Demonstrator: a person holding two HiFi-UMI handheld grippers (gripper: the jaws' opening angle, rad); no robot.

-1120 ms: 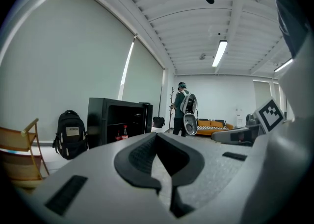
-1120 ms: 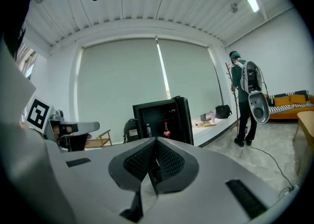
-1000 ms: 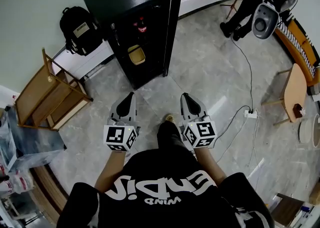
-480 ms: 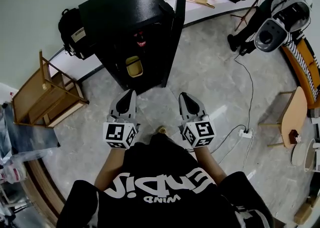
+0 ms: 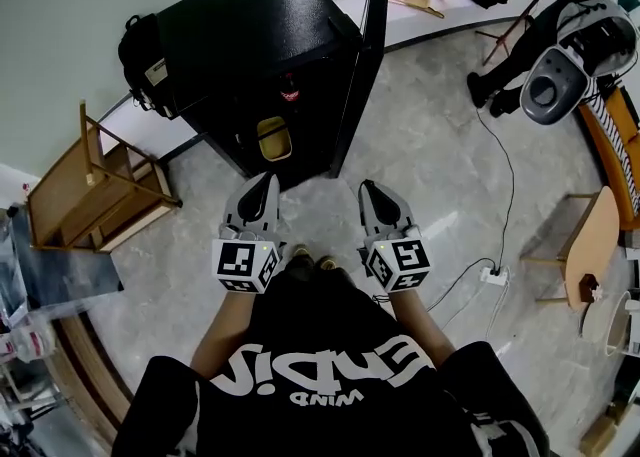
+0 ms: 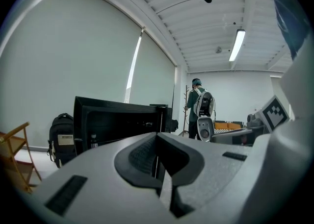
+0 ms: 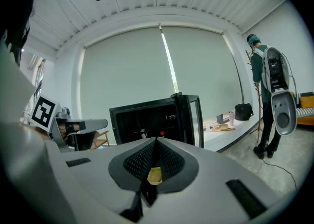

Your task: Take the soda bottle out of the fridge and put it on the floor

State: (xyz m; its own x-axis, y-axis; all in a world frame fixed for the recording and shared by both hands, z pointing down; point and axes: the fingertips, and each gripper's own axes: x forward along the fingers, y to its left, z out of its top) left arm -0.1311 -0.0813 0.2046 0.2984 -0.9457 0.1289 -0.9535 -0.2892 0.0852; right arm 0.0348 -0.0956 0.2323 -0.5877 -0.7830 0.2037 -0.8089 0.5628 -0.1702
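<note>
Left claw (image 5: 267, 183) closed, ribbed dark pads (image 6: 142, 155), boxy black fridge (image 5: 250, 45)

black backpack (image 5: 143, 48) against wall (image 5: 60, 15) | wooden rack (image 5: 85, 200) near it | white power strip (image 5: 492, 273), corded

- Inside the dark fridge (image 5: 255, 35), the bottle (image 5: 289, 95) shows only a red top; its body is lost in shadow.
- What the yellow tub (image 5: 274, 138) below it holds cannot be told.
- The wearer's shoes (image 5: 310, 262) are mostly hidden under the black shirt (image 5: 330, 375).
- The person (image 5: 560, 5) at the top right is cut off by the edge.
- So is the wooden table (image 5: 598, 235) at the right.
</note>
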